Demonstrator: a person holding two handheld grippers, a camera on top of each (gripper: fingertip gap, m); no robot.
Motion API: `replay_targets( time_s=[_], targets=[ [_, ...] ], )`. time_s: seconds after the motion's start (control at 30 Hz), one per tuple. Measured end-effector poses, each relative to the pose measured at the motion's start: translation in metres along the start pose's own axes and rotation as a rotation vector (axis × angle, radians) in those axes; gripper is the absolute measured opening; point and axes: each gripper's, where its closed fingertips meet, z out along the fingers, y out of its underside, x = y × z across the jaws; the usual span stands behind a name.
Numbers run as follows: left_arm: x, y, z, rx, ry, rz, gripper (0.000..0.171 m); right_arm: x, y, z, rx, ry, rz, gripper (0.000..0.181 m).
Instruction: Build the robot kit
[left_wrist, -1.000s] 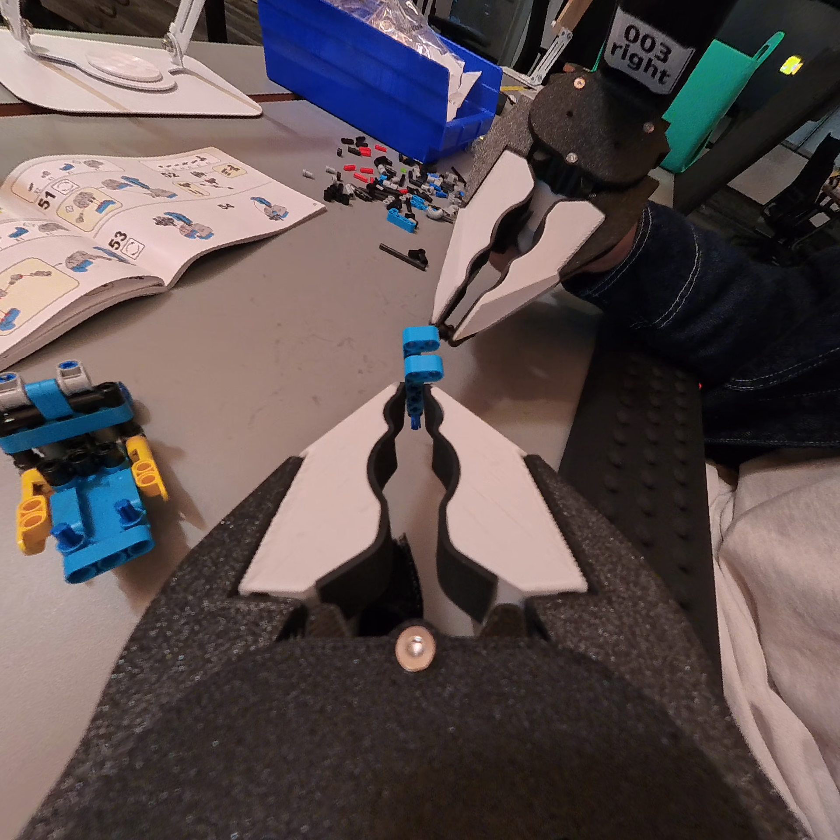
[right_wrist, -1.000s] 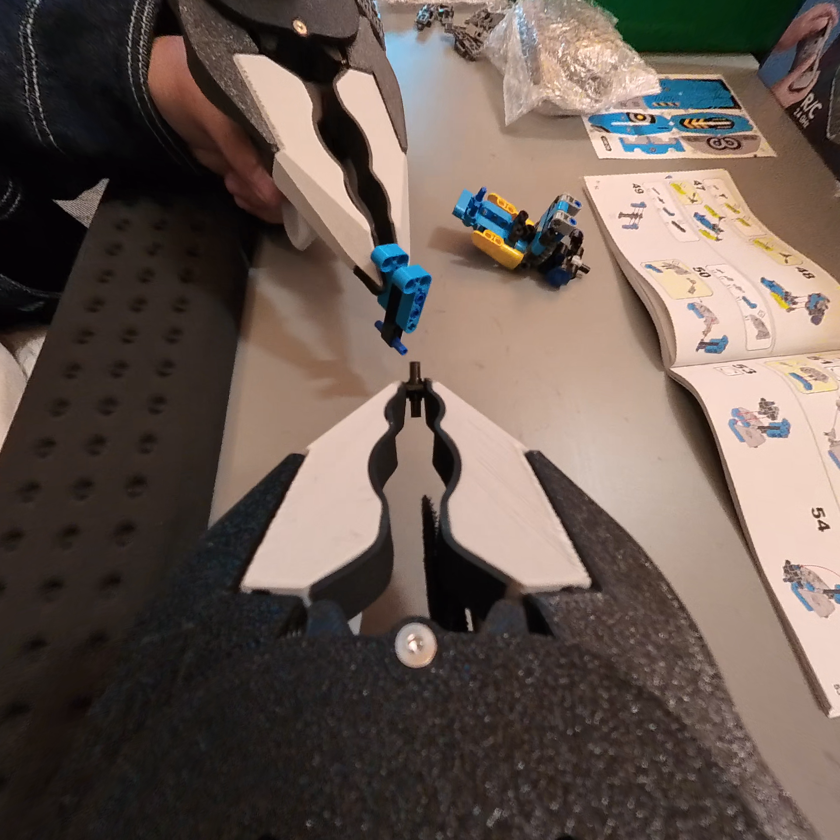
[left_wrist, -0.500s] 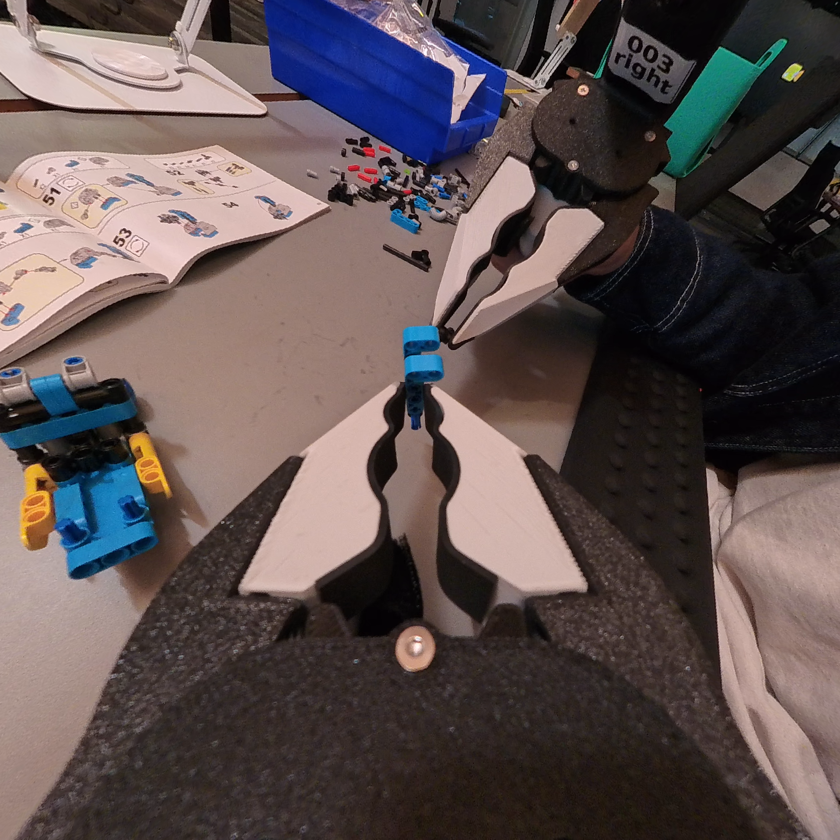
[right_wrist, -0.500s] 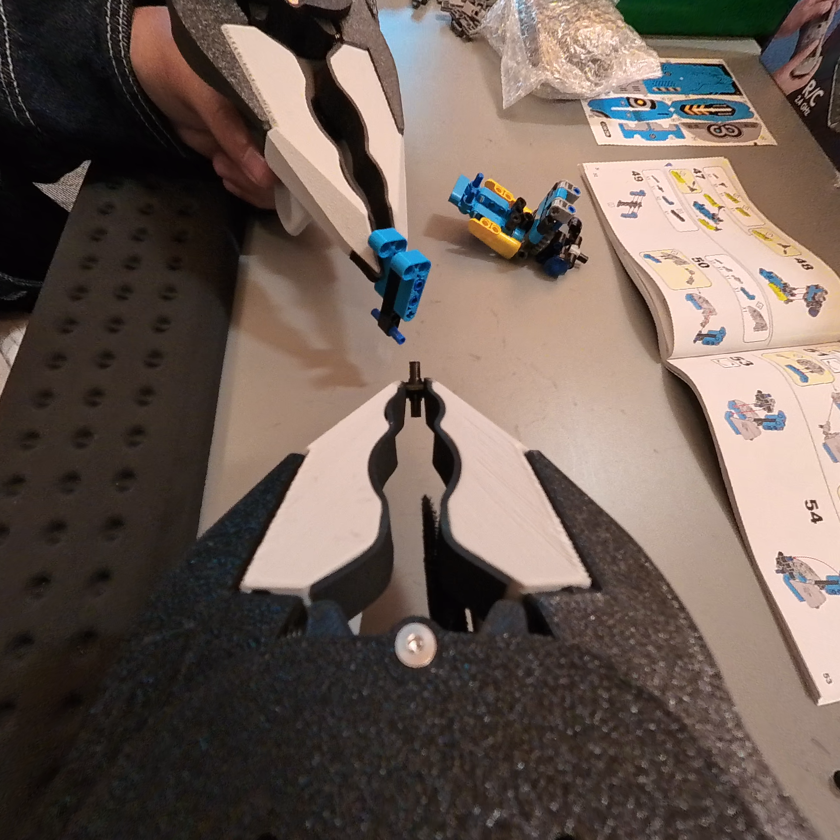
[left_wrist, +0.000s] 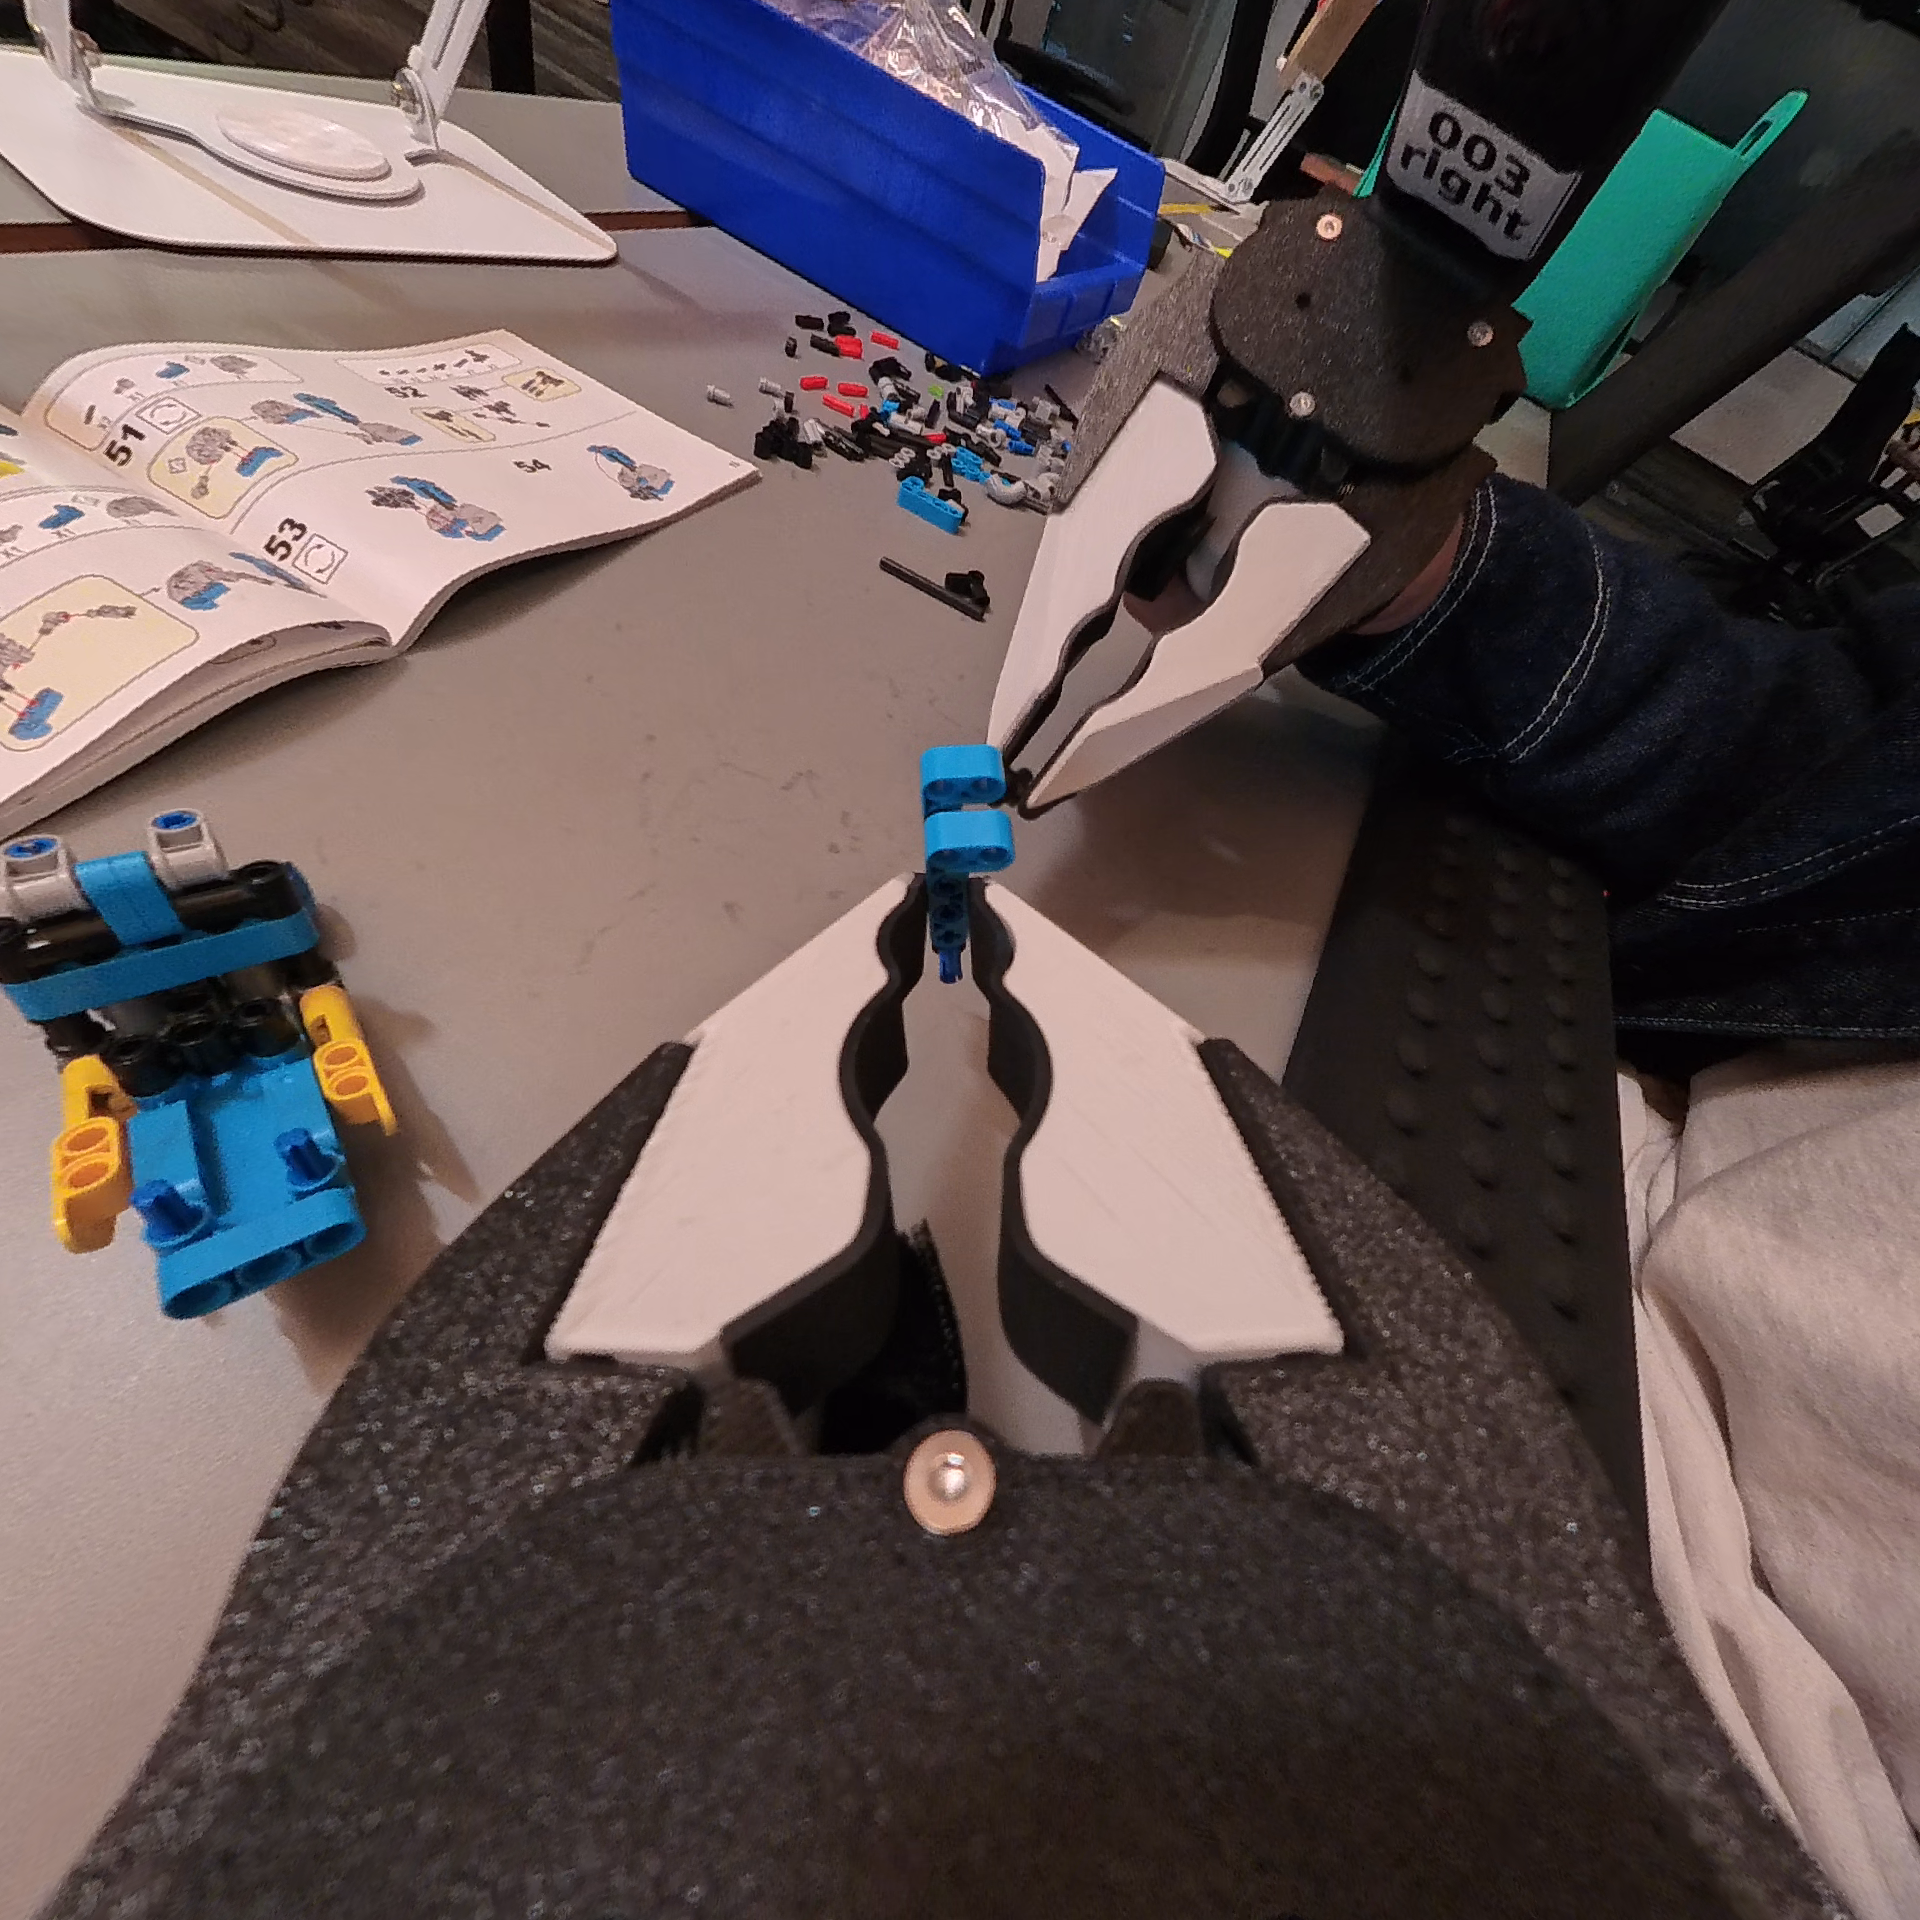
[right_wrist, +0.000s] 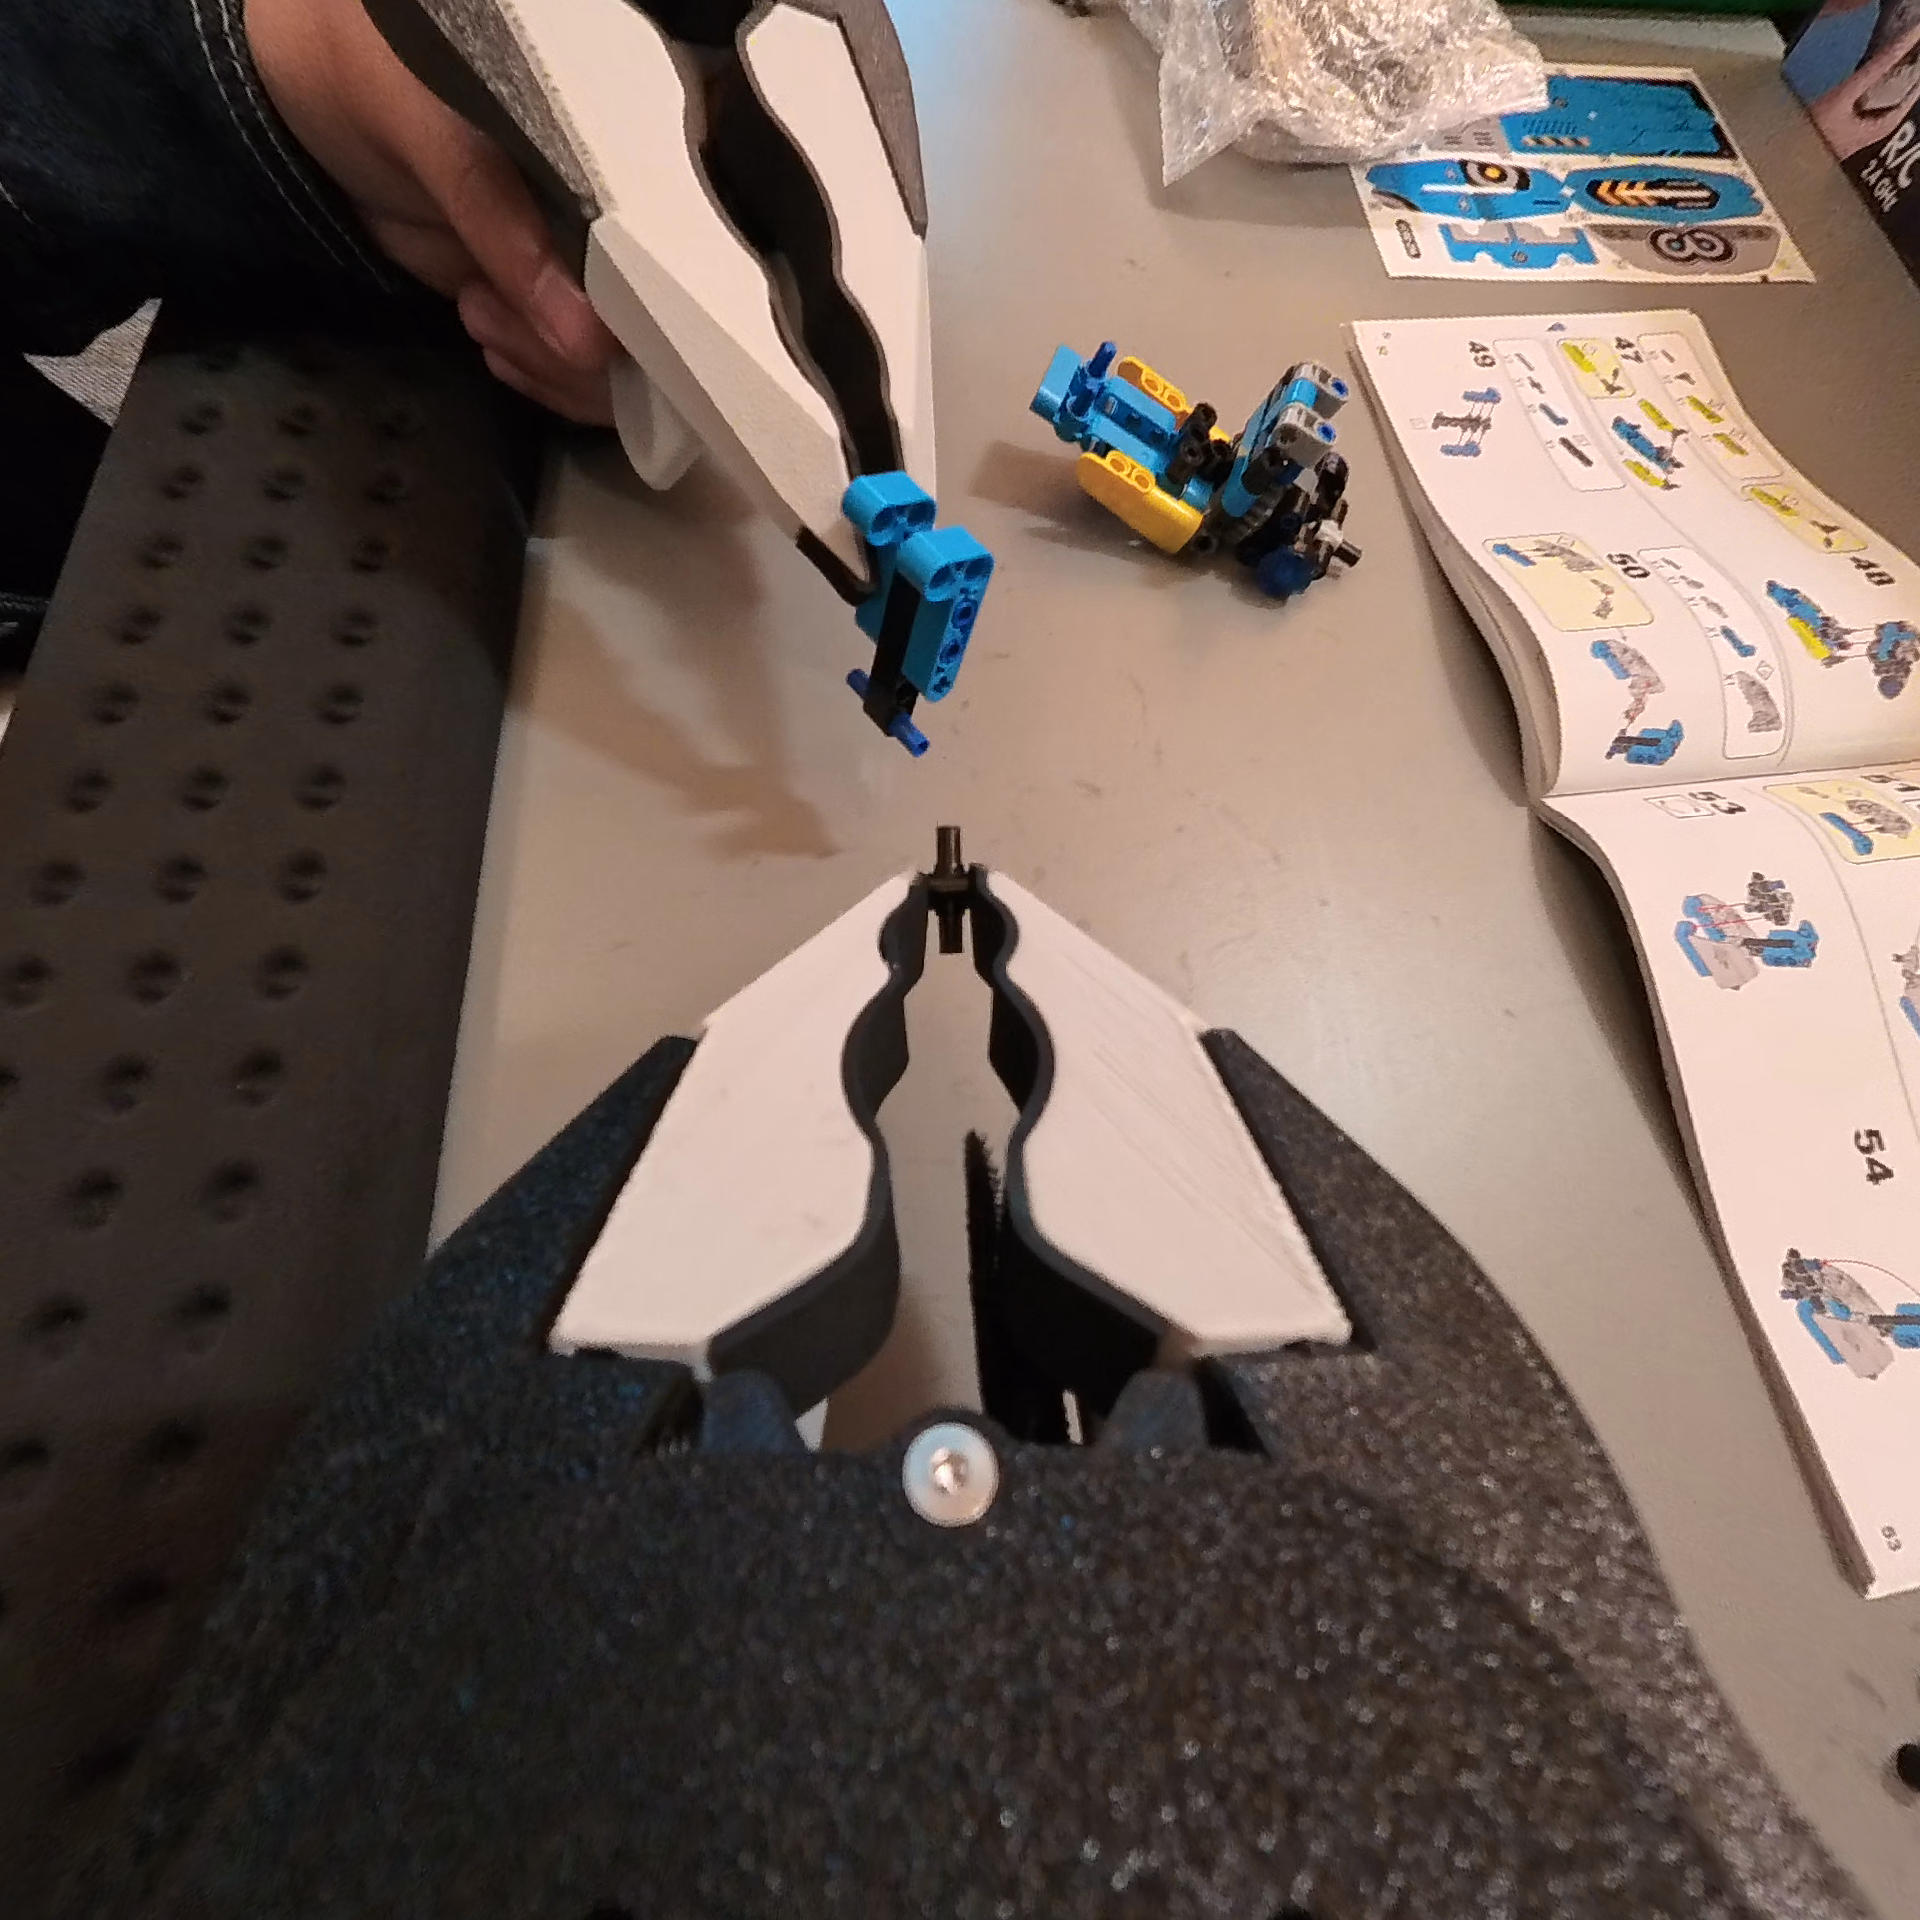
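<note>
My left gripper is shut on a small blue and black beam assembly and holds it above the grey table. My right gripper is shut on a short black pin, which sticks out of its tips. In the right wrist view the left gripper hangs at upper left with the assembly. A small gap shows between the pin and the assembly's lower end. In the left wrist view the right gripper has its tips right beside the top blue beam.
A blue, yellow and black model lies at left; it also shows in the right wrist view. Also in view are an open instruction booklet, loose small parts, a blue bin, a sticker sheet and a black perforated mat. The gap from one gripper's tips to the other's is roughly 6 centimetres.
Hardly anything. Both grippers stay shut and close together. In the right wrist view the left gripper and the blue assembly have shifted slightly upward.
</note>
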Motion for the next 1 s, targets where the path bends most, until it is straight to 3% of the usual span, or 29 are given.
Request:
replay_targets(
  time_s=[0.8, 0.87, 1.0],
  targets=[
    [0.0, -0.001, 0.0, 0.002, 0.001, 0.0, 0.007, -0.017, 0.037, 0.018, -0.186, -0.109, 0.028, 0.007],
    [0.004, -0.002, -0.001, 0.01, 0.027, 0.0, 0.007, -0.014, 0.028, 0.018, -0.136, -0.088, 0.034, 0.014],
    [0.015, -0.006, -0.004, 0.041, 0.109, -0.013, 0.007, -0.022, -0.028, 0.005, 0.164, -0.211, 0.172, 0.023]
  ],
)
